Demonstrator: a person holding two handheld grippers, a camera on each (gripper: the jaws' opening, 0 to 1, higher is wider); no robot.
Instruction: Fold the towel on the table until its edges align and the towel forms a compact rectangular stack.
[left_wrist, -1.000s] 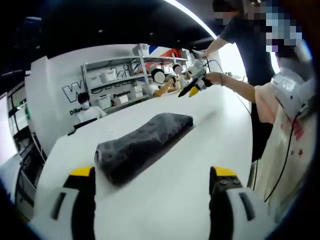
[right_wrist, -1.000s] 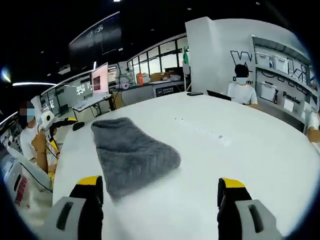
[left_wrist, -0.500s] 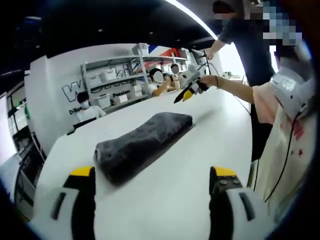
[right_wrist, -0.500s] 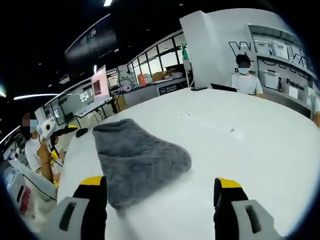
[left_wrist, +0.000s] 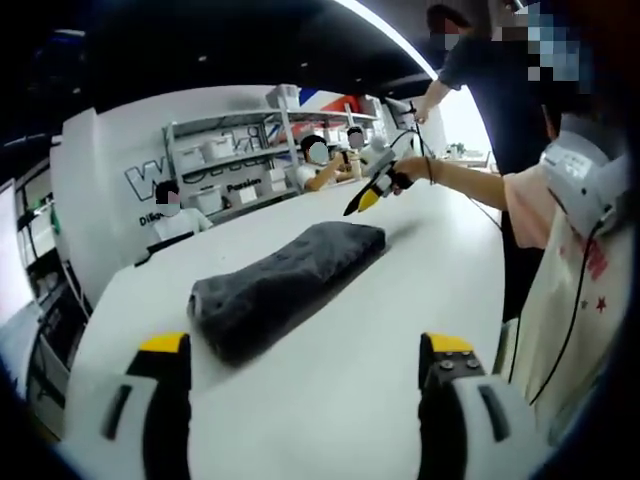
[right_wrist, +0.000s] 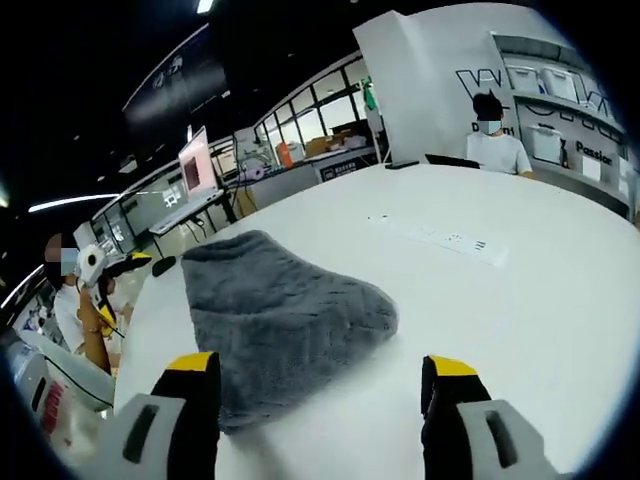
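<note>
A dark grey towel (left_wrist: 280, 288) lies folded into a long thick bundle on the white table (left_wrist: 410, 290). My left gripper (left_wrist: 305, 348) hangs open a short way in front of the towel's near end, with nothing between its yellow-tipped jaws. Farther off, the right gripper (left_wrist: 368, 190) hovers in a person's hand above the towel's far end. In the right gripper view the towel (right_wrist: 285, 315) spreads just beyond my open right gripper (right_wrist: 320, 368), its left jaw close to the towel's near edge.
A white power strip (right_wrist: 450, 243) lies on the table (right_wrist: 560, 310) past the towel. Shelves with boxes (left_wrist: 225, 160) stand behind the table, with seated people in front of them. A person in a dark shirt (left_wrist: 500, 90) stands at the table's right side.
The right gripper has come down and nearer to the towel, which looms larger in its view. In the left gripper view it has shifted left toward the towel's far end. The towel lies as before.
</note>
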